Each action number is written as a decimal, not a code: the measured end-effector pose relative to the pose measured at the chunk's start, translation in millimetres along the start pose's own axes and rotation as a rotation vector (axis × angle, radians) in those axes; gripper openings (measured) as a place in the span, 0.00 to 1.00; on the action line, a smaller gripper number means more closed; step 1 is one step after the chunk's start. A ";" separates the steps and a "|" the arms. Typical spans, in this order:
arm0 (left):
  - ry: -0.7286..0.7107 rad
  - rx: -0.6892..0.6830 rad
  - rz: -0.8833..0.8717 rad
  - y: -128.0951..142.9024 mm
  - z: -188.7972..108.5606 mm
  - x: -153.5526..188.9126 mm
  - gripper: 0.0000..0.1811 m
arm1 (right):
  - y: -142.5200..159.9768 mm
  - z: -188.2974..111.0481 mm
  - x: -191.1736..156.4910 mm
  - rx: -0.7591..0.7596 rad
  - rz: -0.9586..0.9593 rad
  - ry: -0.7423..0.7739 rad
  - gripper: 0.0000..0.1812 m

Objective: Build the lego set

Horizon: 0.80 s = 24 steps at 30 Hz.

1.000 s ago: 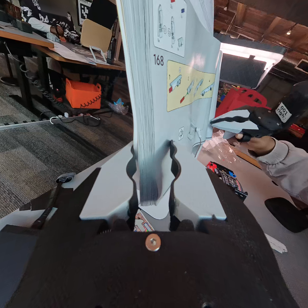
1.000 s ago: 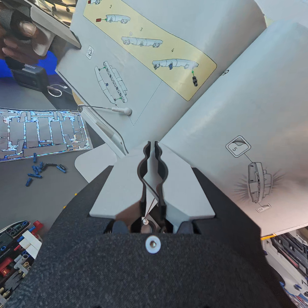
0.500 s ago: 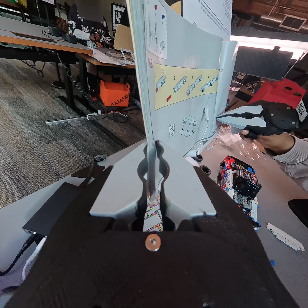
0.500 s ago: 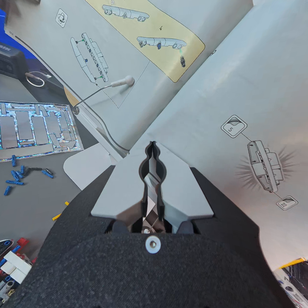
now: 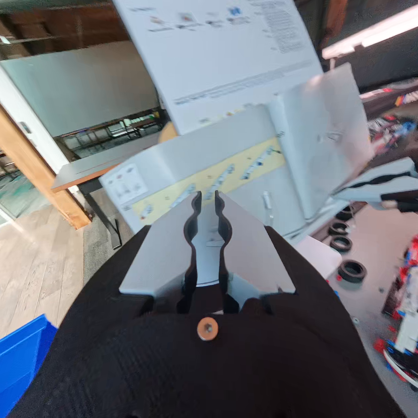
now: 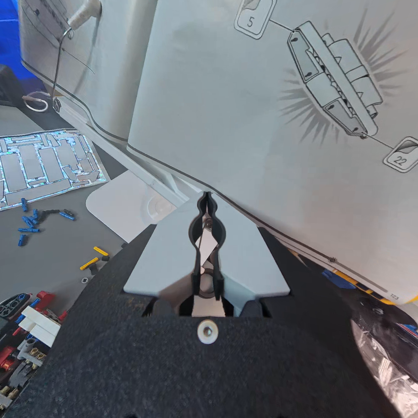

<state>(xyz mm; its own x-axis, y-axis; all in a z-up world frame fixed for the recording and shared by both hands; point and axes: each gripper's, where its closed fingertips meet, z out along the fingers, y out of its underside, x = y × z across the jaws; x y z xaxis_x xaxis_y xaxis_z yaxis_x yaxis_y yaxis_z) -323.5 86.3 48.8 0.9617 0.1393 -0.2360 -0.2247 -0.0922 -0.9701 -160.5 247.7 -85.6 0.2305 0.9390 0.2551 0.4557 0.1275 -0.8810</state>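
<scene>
The instruction booklet (image 5: 226, 162) stands open on a white stand (image 6: 117, 210) in front of both grippers. My left gripper (image 5: 207, 194) is open and empty, a short way in front of the left page. My right gripper (image 6: 207, 194) is shut on the lower edge of the right page (image 6: 226, 101); a white paper corner shows between its fingers. It also shows in the left wrist view (image 5: 373, 187), holding that page (image 5: 321, 140) curled up. The partly built red, white and black lego car (image 5: 407, 316) lies at the right, blurred.
Black tyres (image 5: 352, 271) lie beside the stand. A shiny sticker sheet (image 6: 45, 162), blue pins (image 6: 29, 221), yellow axles (image 6: 89, 263) and loose parts (image 6: 22, 328) lie left of my right gripper. A plastic bag (image 6: 384, 362) lies at the right. A blue bin (image 5: 18, 352) is at lower left. Tip to tip, the grippers are about 30 cm apart.
My left gripper let go of the stack of pages, opened and drew back, swinging left. My right gripper slid down to the right page's lower edge, still shut on it.
</scene>
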 end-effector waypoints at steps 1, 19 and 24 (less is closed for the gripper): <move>0.063 -0.070 0.068 5.1 16.6 37.6 0.03 | 0.4 -0.2 0.0 0.008 0.027 -0.005 0.00; -0.085 -0.279 0.607 32.4 121.8 135.6 0.00 | 23.9 -50.3 -7.8 0.135 0.080 -0.136 0.05; -0.103 -0.255 0.607 32.1 122.3 136.9 0.00 | 65.8 -33.6 -16.5 0.039 0.062 -0.109 0.13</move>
<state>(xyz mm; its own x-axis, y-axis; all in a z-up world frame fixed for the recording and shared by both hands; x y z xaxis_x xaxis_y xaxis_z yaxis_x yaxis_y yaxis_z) -218.2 223.0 -21.7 0.6535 0.0811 -0.7526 -0.6655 -0.4122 -0.6223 -105.5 229.9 -134.3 0.1617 0.9743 0.1571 0.4096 0.0786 -0.9089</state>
